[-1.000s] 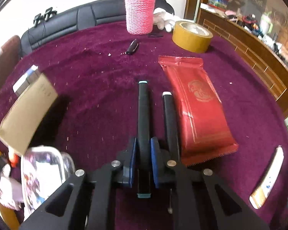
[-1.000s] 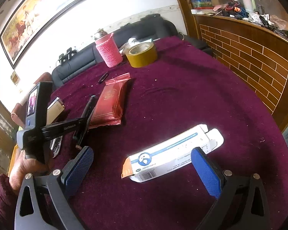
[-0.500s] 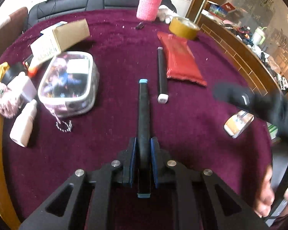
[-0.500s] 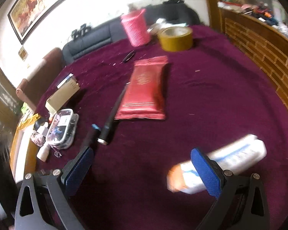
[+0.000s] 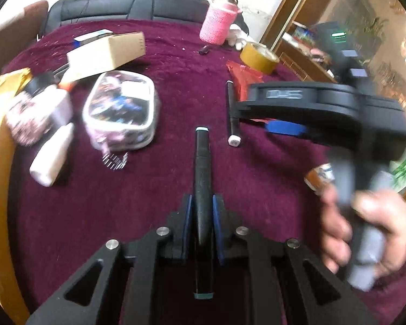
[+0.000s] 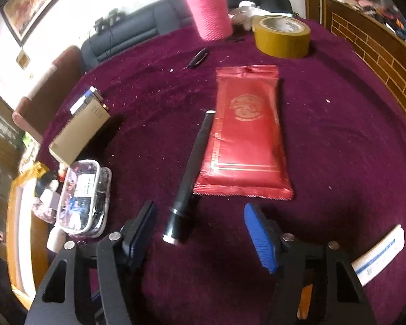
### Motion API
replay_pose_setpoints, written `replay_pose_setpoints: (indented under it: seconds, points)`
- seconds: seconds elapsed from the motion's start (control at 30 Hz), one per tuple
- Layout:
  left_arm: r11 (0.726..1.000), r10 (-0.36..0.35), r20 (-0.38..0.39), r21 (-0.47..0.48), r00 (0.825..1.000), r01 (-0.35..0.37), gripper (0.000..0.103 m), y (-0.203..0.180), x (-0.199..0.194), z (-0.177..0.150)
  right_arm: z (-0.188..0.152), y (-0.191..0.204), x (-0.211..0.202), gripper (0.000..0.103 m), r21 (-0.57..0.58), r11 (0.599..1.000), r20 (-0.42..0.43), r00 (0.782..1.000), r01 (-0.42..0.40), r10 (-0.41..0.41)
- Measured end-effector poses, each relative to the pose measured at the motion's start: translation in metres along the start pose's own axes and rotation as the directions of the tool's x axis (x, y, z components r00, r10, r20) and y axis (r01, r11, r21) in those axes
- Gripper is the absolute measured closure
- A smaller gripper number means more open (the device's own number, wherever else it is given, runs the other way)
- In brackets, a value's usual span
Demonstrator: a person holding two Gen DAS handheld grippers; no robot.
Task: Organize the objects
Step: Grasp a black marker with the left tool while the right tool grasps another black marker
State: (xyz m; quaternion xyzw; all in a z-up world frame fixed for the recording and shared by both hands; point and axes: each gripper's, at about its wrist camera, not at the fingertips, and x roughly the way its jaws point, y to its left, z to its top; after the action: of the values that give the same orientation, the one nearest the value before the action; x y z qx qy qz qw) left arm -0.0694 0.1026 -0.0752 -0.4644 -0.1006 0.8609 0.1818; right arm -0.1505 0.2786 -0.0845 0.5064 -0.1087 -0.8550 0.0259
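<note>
My left gripper (image 5: 202, 214) is shut on a black marker with teal ends (image 5: 202, 178) and holds it above the maroon tablecloth (image 5: 154, 184). A second black marker with a white cap (image 6: 190, 173) lies on the cloth beside a red foil packet (image 6: 246, 135); it also shows in the left wrist view (image 5: 233, 113). My right gripper (image 6: 200, 226) is open and empty, its jaws standing either side of that marker's near end. In the left wrist view the right gripper (image 5: 284, 128) reaches in from the right, partly hiding the red packet (image 5: 243, 73).
A clear pencil case (image 5: 121, 111), a cardboard box (image 5: 105, 52), white bottles (image 5: 51, 159), a pink knitted cup (image 6: 208, 13) and a yellow tape roll (image 6: 282, 36) sit on the cloth. A white medicine box (image 6: 379, 254) lies at the right.
My right gripper has swung left from the white medicine box to the white-capped marker and narrowed somewhat. My left gripper has pulled back with the teal-ended marker.
</note>
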Motion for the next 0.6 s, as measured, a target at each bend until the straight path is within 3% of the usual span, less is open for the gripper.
replay_pose_setpoints:
  seconds: [0.1,0.33,0.37,0.43,0.5,0.6]
  points:
    - [1.0,0.001,0.014,-0.002,1.0,-0.001,0.089,0.005,-0.016,-0.009,0.004,0.011,0.015,0.036,-0.016,0.999,-0.024,0.999,0.047,-0.048]
    - [1.0,0.017,0.024,-0.024,1.0,-0.016,0.089,0.018,-0.036,-0.027,0.011,0.027,0.029,0.039,-0.042,0.98,0.014,0.981,0.192,-0.192]
    - [0.999,0.018,0.025,-0.031,1.0,-0.018,0.089,0.02,-0.038,-0.029,0.009,0.028,0.028,0.044,-0.049,0.975,0.025,0.977,0.215,-0.214]
    - [0.999,0.019,0.029,-0.039,0.999,-0.018,0.089,0.025,-0.043,-0.033,0.005,0.027,0.024,0.069,-0.056,0.971,0.038,0.972,0.233,-0.232]
    - [0.999,0.026,0.038,-0.045,0.999,-0.024,0.089,0.028,-0.048,-0.036,0.002,0.021,0.019,0.083,-0.046,0.977,0.033,0.978,0.208,-0.206]
    - [0.998,0.029,0.052,-0.053,0.998,-0.027,0.089,0.029,-0.055,-0.039,-0.007,0.012,0.01,0.086,-0.017,0.99,0.009,0.99,0.143,-0.143]
